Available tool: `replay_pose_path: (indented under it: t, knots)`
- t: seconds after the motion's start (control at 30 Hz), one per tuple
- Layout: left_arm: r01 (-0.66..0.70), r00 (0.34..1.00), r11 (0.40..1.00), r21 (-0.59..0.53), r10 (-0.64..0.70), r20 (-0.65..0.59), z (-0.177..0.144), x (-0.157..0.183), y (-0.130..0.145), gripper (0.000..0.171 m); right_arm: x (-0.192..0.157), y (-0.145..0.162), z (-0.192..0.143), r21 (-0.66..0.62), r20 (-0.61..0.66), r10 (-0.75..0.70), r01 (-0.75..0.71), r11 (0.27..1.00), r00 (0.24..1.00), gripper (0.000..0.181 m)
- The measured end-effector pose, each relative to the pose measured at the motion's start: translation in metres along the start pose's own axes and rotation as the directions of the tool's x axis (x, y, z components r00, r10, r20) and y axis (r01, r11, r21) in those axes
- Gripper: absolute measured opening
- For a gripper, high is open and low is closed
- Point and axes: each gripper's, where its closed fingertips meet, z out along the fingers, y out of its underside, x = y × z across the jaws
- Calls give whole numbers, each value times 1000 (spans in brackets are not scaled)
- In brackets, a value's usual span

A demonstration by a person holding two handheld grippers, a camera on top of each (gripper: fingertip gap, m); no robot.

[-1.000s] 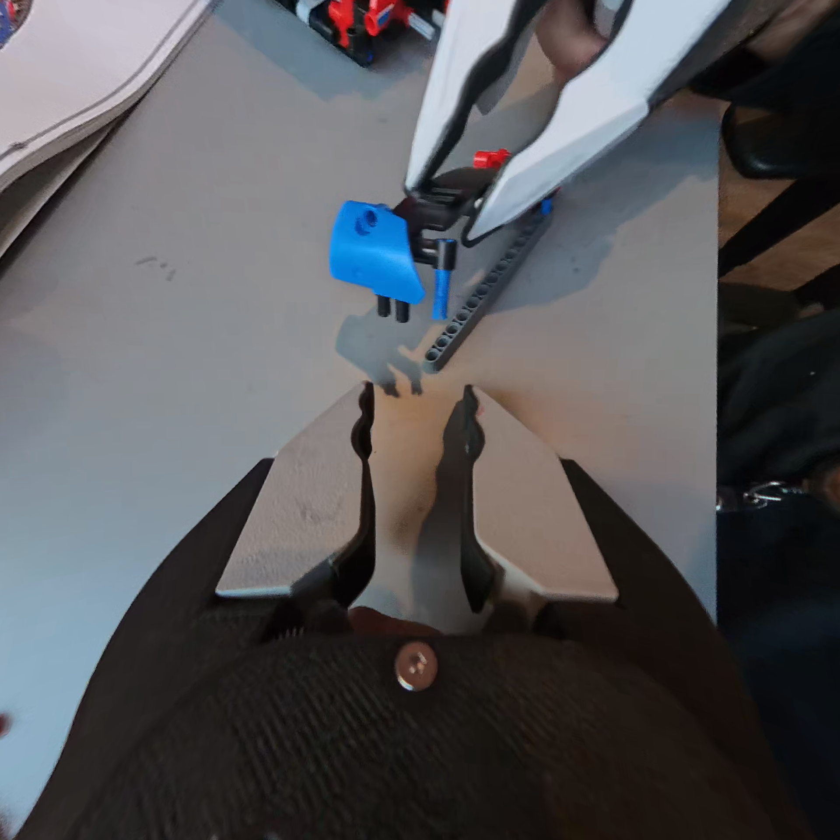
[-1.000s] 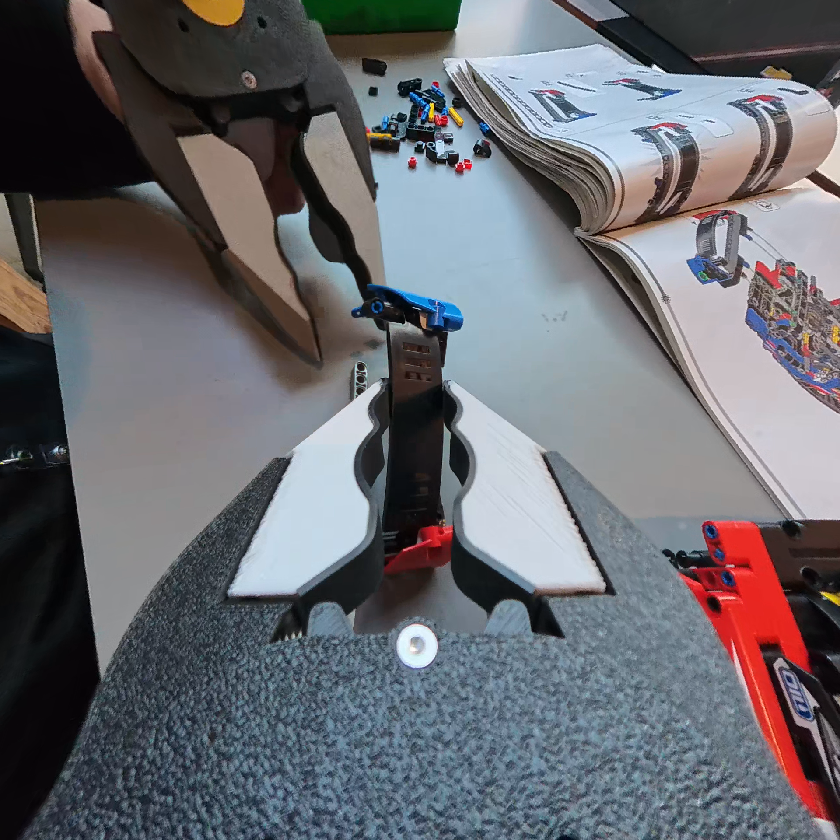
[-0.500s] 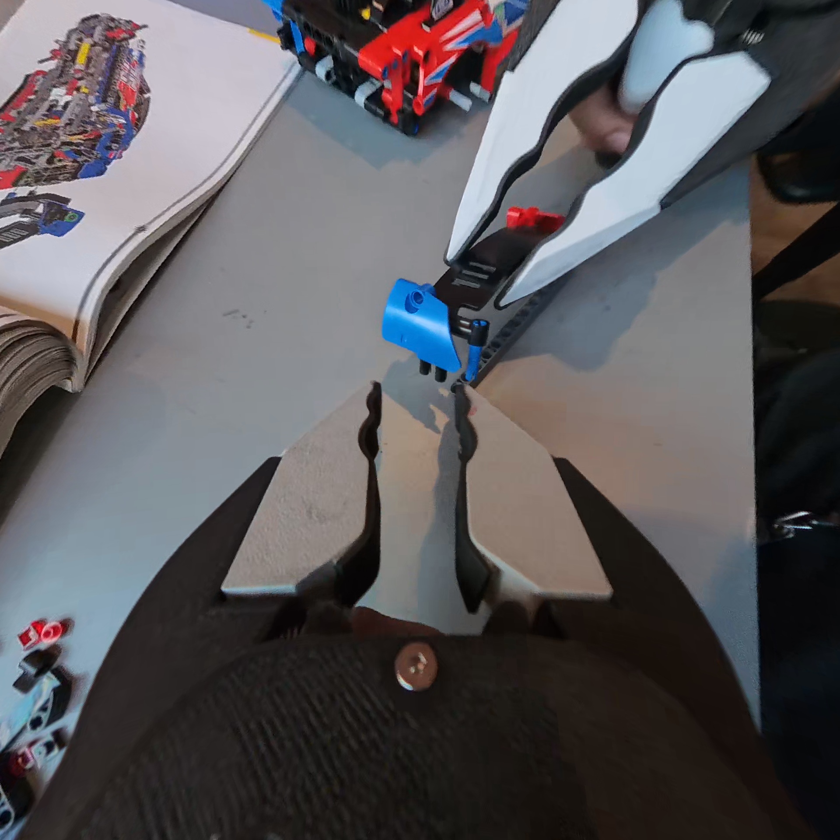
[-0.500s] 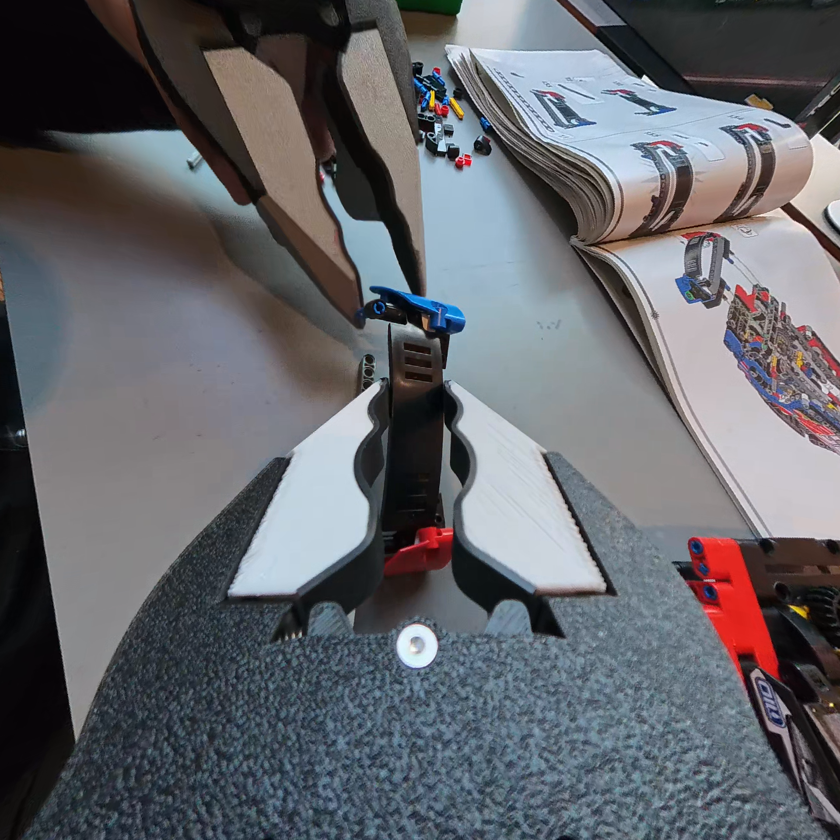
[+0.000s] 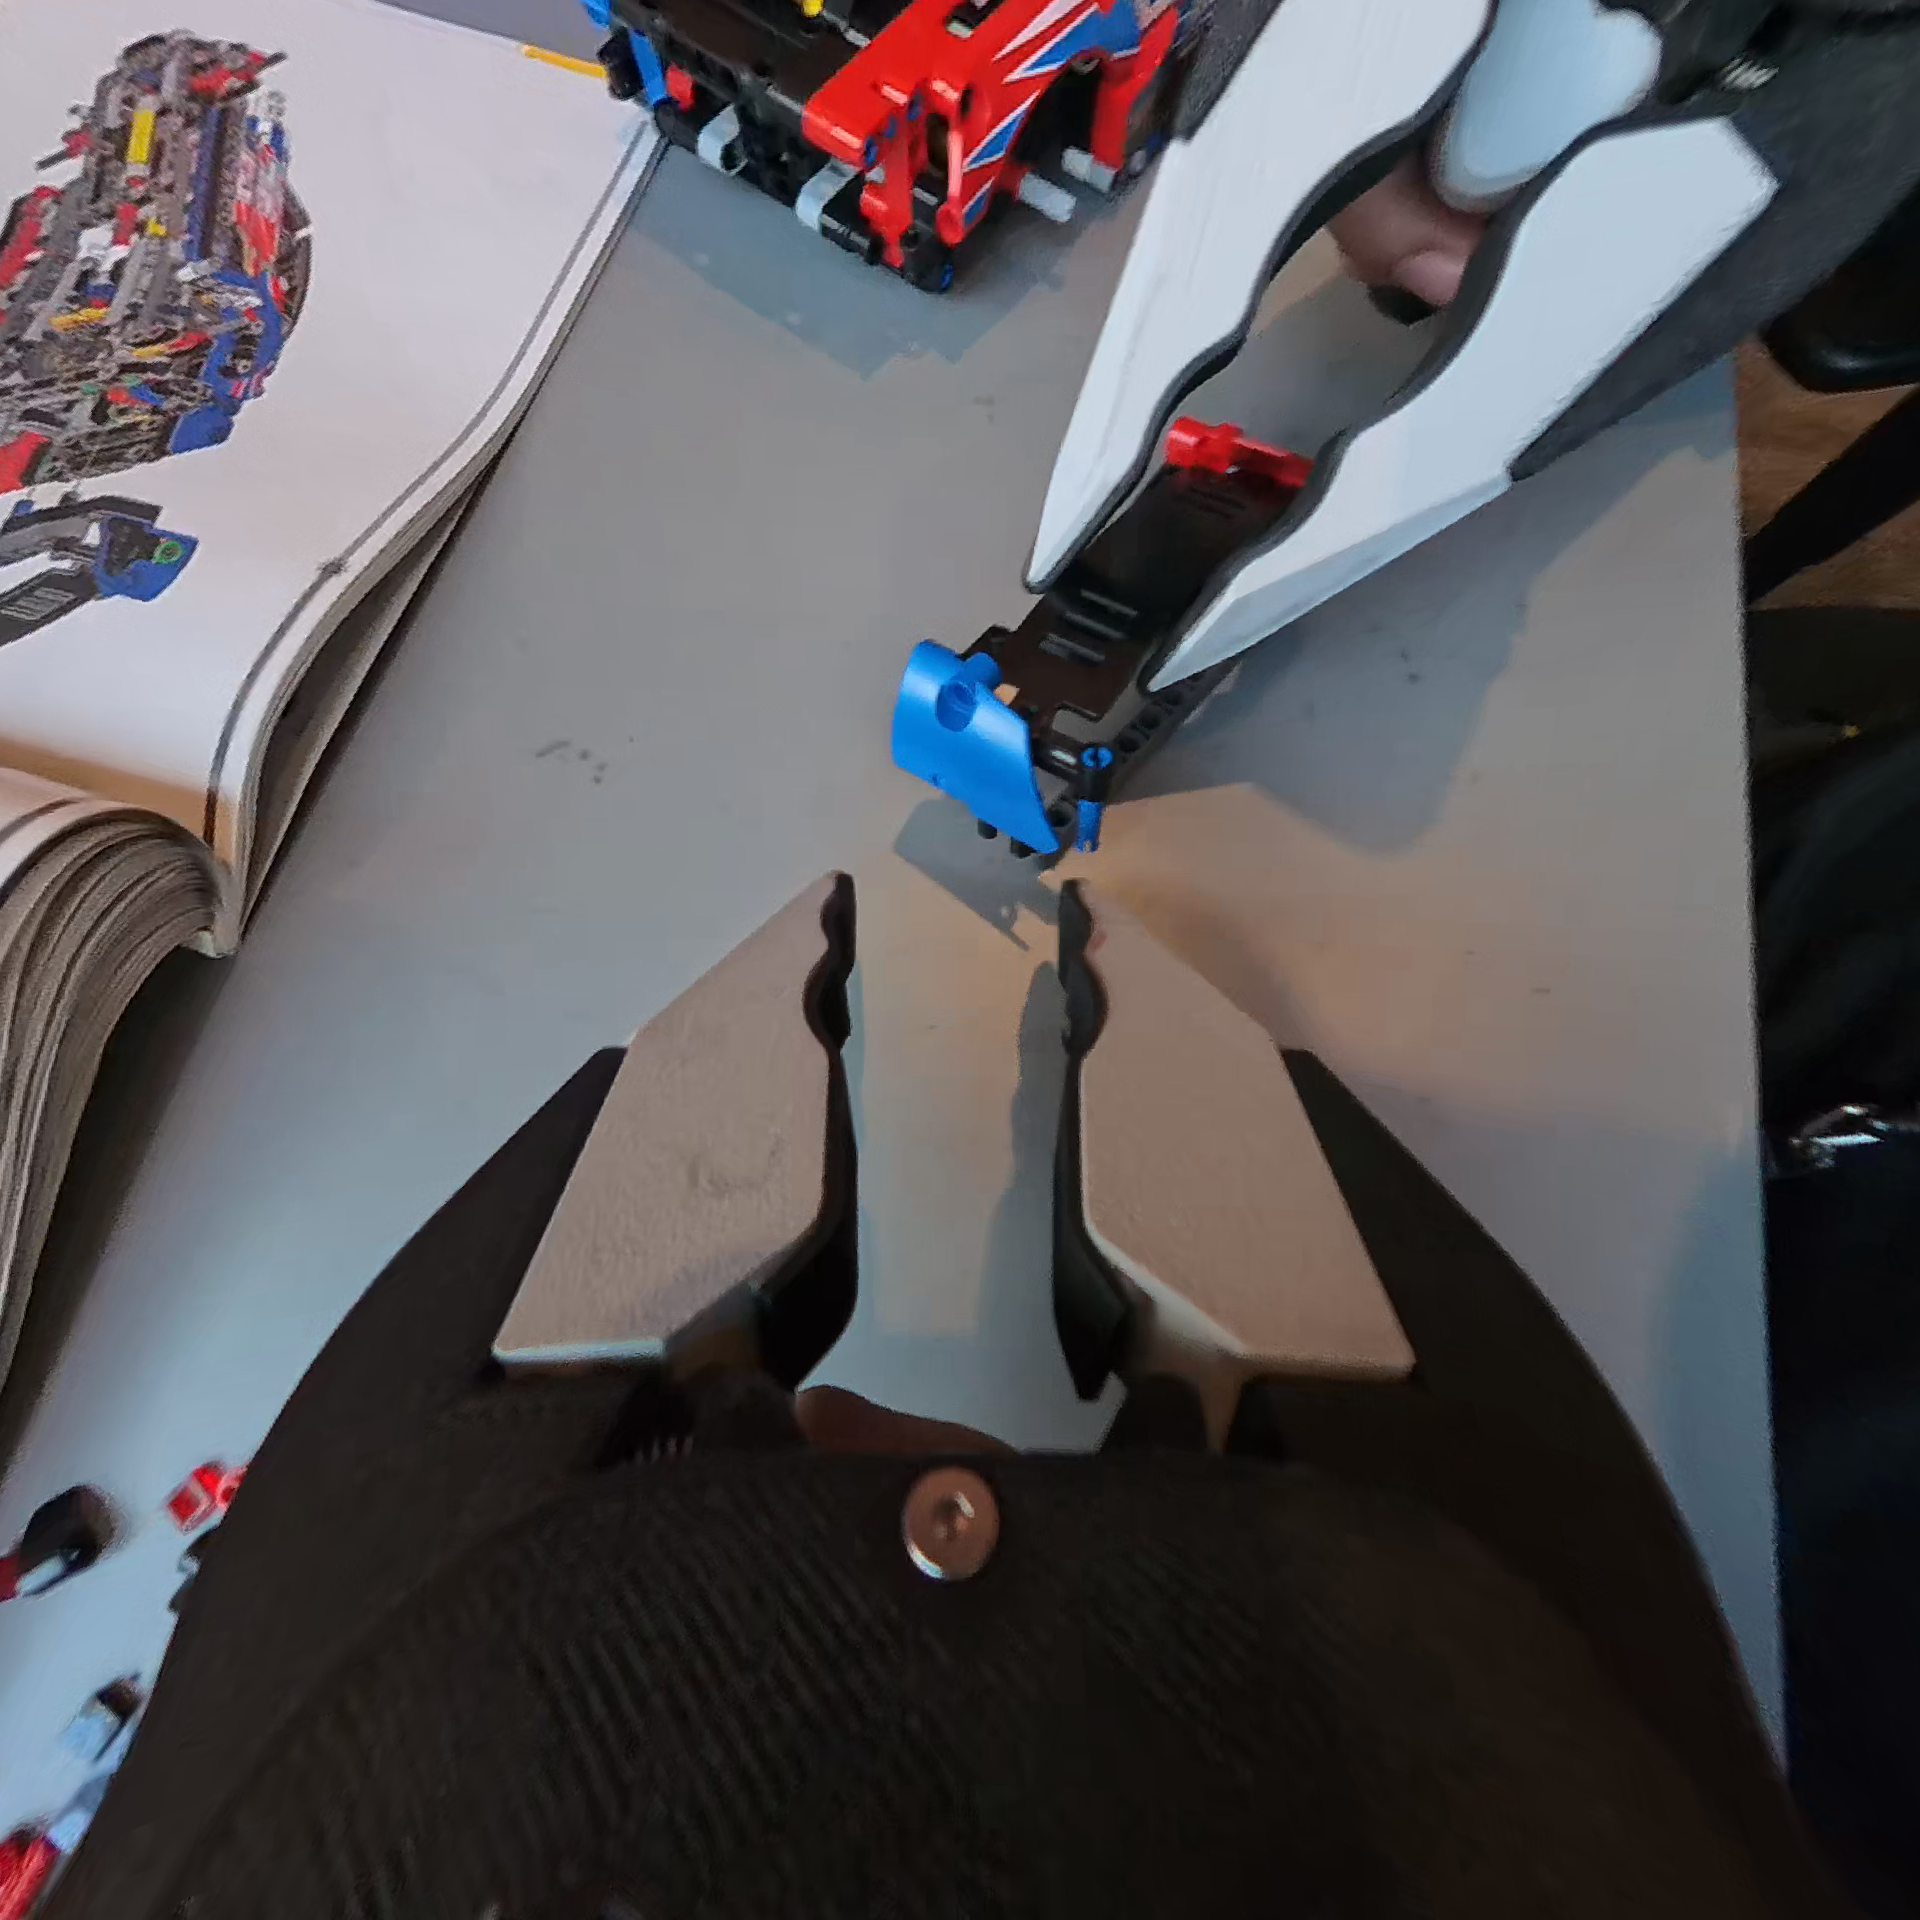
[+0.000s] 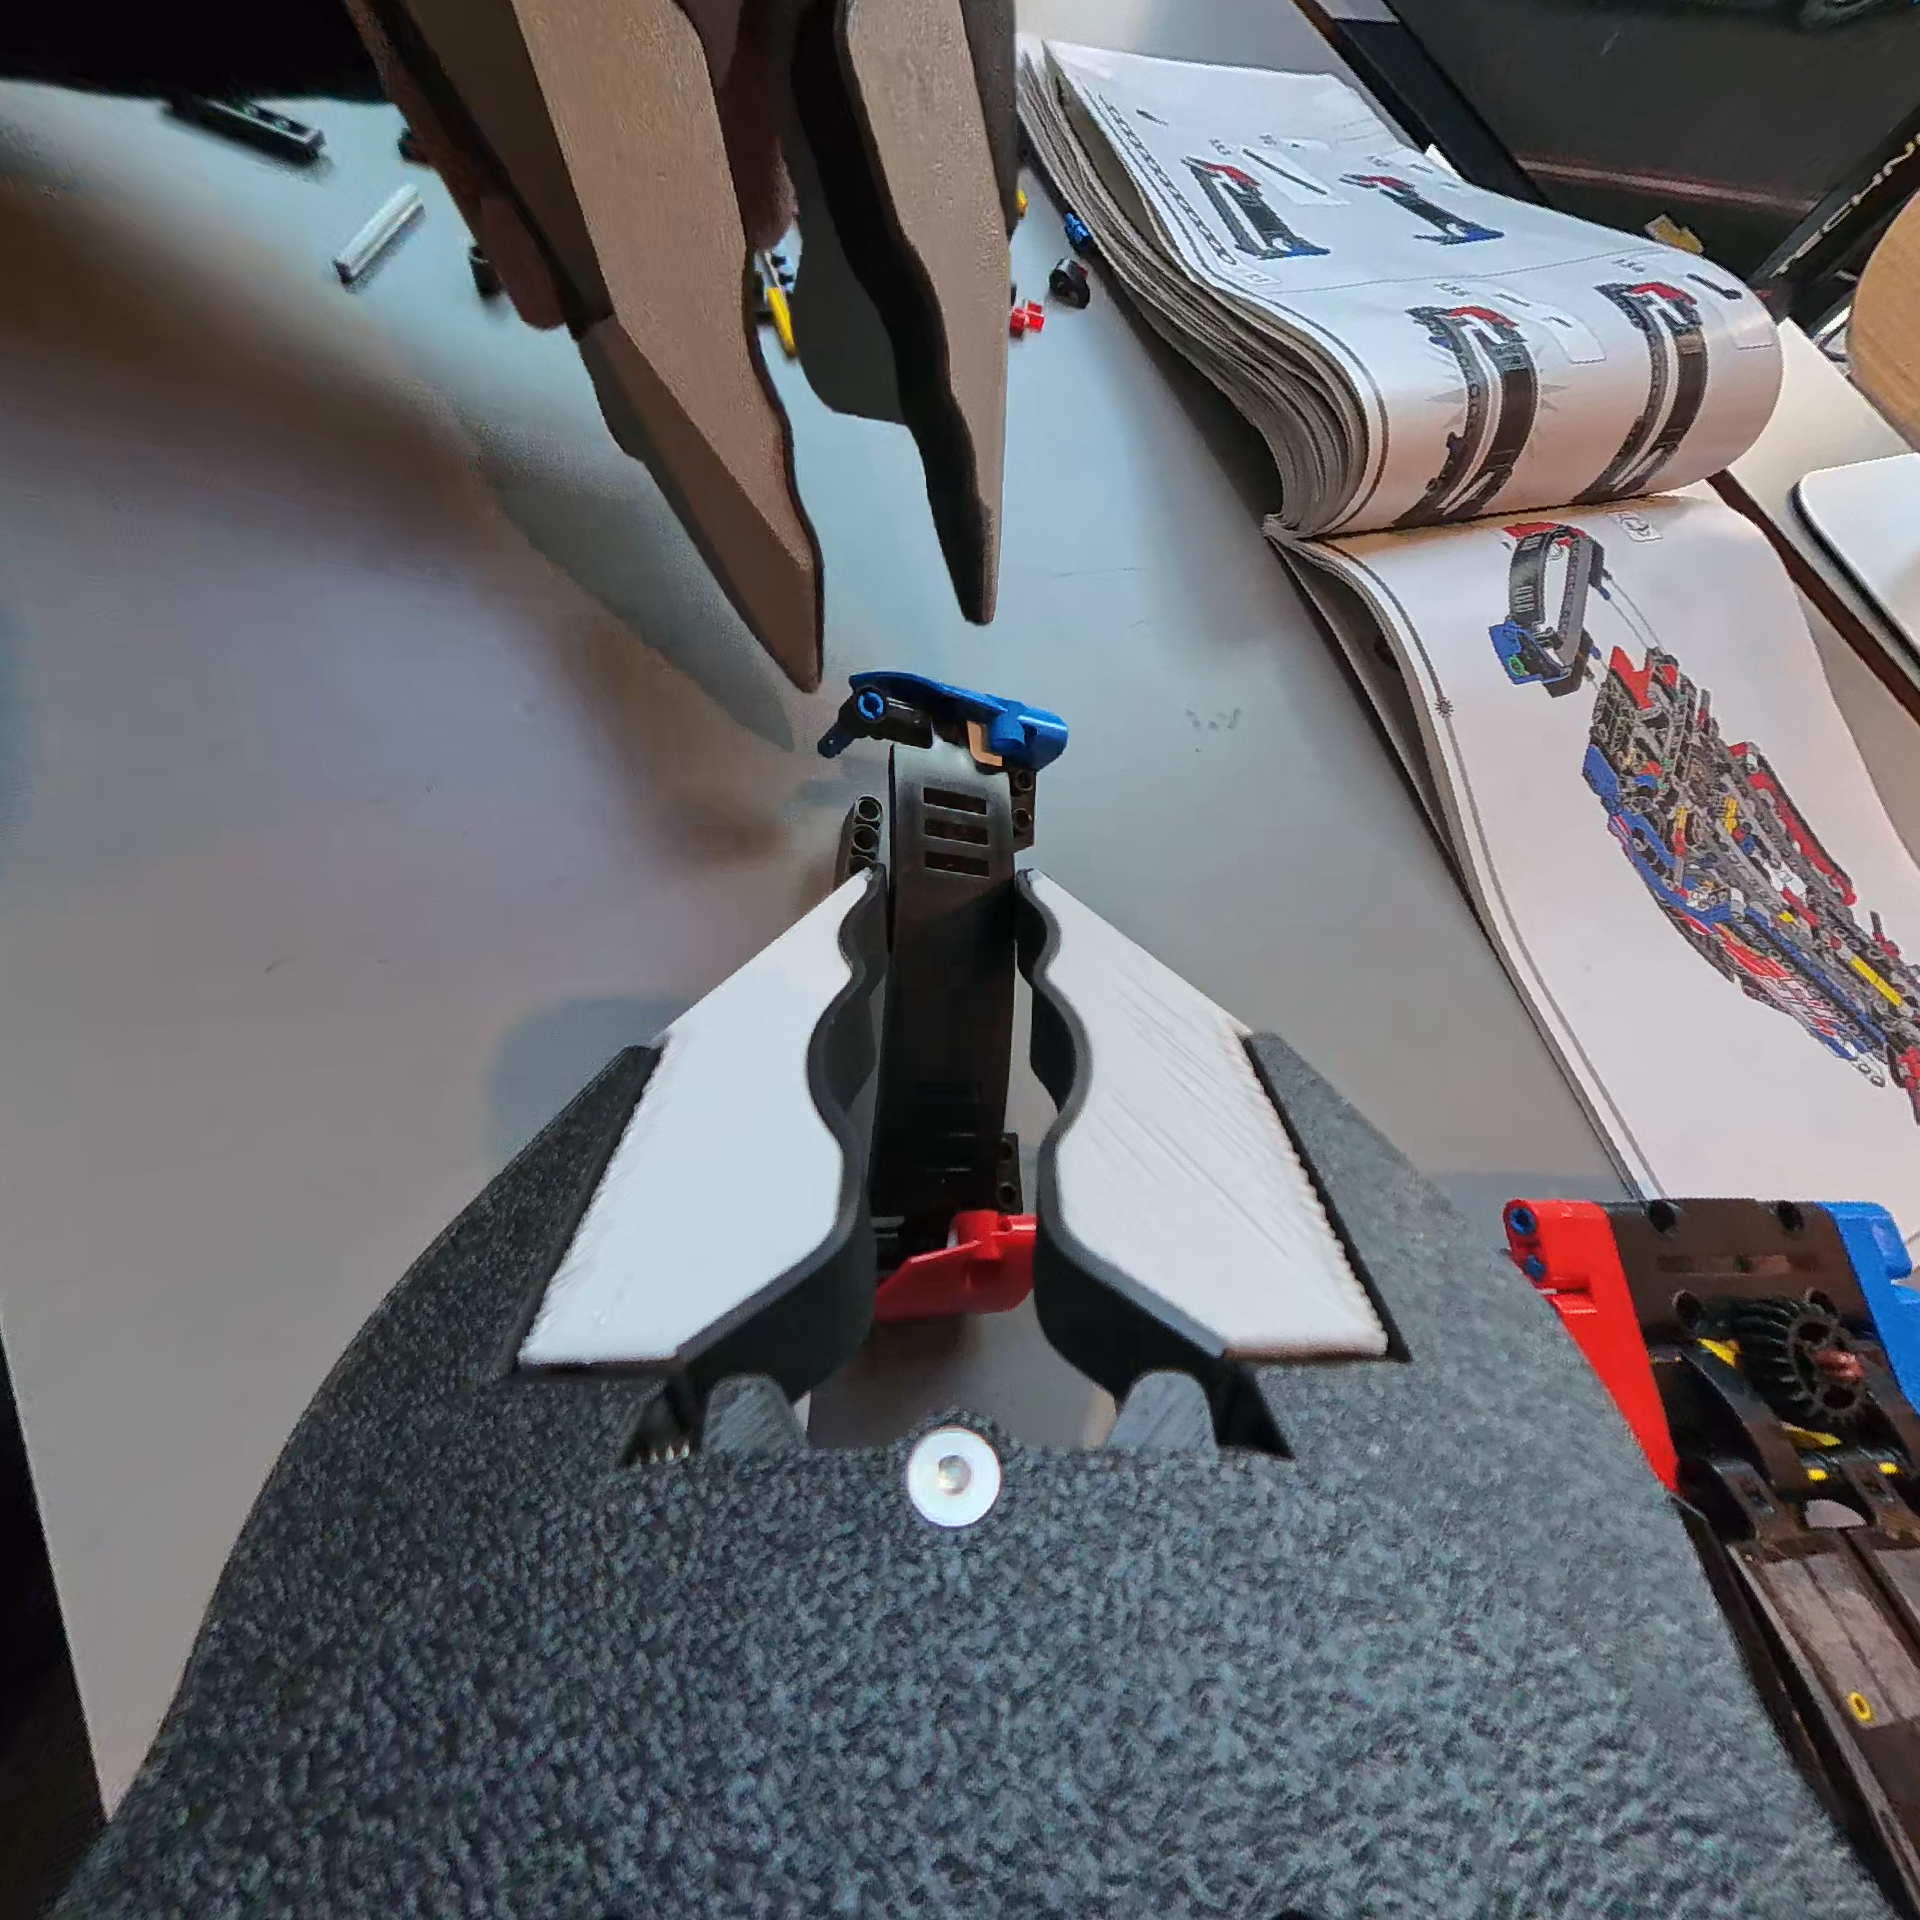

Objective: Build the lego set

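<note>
My right gripper (image 6: 951,883) is shut on a black lego panel (image 6: 951,935) that has a blue curved piece (image 6: 956,712) at its far end and a red piece (image 6: 961,1262) near my palm. The same assembly shows in the left wrist view, with the blue piece (image 5: 961,743) pointing at my left gripper (image 5: 951,894), the black panel (image 5: 1127,597) between the right gripper's white fingers (image 5: 1122,384) and the red piece (image 5: 1231,452) behind. My left gripper is open and empty, just short of the blue piece. A long dark beam (image 5: 1164,717) lies under the assembly on the table.
The open instruction booklet (image 5: 260,416) lies to the left of my left gripper, also seen in the right wrist view (image 6: 1507,520). The red, black and blue model (image 5: 914,114) stands at the far end of the grey table (image 5: 675,623). Loose small pieces (image 5: 73,1538) lie beside my left gripper. The table edge (image 5: 1751,935) runs along the right. My right fingertips sit around 6 centimetres from my left ones.
My left gripper has swung round to face the blue piece head-on, fingers still open. My right gripper keeps its hold on the panel, moved slightly nearer the table.
</note>
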Motion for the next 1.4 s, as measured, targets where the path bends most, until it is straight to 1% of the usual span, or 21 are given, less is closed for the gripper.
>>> replay_pose_path:
  t: [0.1,0.2,0.23,0.33,0.43,0.47,0.5,0.53,0.57,0.7,0.8,0.9,1.0,1.1,1.23,1.3,1.37,1.4]
  knots:
    - [-32,997,999,11,32,-64,0,9,-7,48,-2,-1,0,21,5,-7,7,1000,1000,24]
    - [-81,990,996,-39,76,-118,10,8,-2,60,-3,-2,-1,48,32,6,-8,999,999,25]
    - [-82,985,996,-39,75,-153,13,8,-1,60,-3,-3,-2,57,40,15,-18,998,999,25]
    - [-80,959,997,12,81,-272,15,13,-6,48,-4,-3,-4,82,69,34,-39,996,997,25]
    - [-89,937,996,28,93,-335,18,15,-8,45,-7,-3,-4,91,89,28,-36,995,996,25]
    - [-89,931,996,18,90,-353,19,15,-7,39,-6,-3,-4,94,78,25,-33,995,997,25]
    - [-94,929,996,10,91,-360,21,15,-5,28,-4,-3,-4,94,72,24,-31,995,997,27]
    - [-101,932,995,12,99,-348,24,13,-4,23,-4,-2,-3,90,75,25,-31,995,997,29]
    - [-110,936,994,21,110,-335,25,12,-4,22,-4,-1,-3,86,78,30,-36,996,997,30]
    - [-136,939,989,58,147,-312,24,13,-4,20,-4,-2,-2,80,92,44,-51,995,995,31]
    - [-144,945,988,60,156,-288,24,11,-3,20,-1,-3,1,76,87,62,-69,995,994,35]
    - [-146,950,987,65,158,-269,25,12,-1,20,0,-3,3,64,92,95,-101,993,991,47]
    - [-149,951,986,75,164,-262,27,15,0,20,-1,-4,8,51,121,138,-145,988,983,52]
    - [-147,953,986,79,162,-256,28,16,1,19,2,5,17,-32,109,177,-175,984,978,50]
    - [-147,956,985,93,165,-241,27,14,-1,19,-4,12,21,-84,136,195,-185,979,971,51]
    - [-141,958,984,108,163,-237,24,14,-3,19,-2,13,19,-89,123,193,-183,979,973,47]
    - [-123,961,985,120,149,-234,23,14,-4,19,-4,8,18,-66,147,208,-200,978,967,36]
    - [-113,963,986,124,139,-232,23,15,-5,20,-3,6,17,-52,148,214,-209,977,965,36]
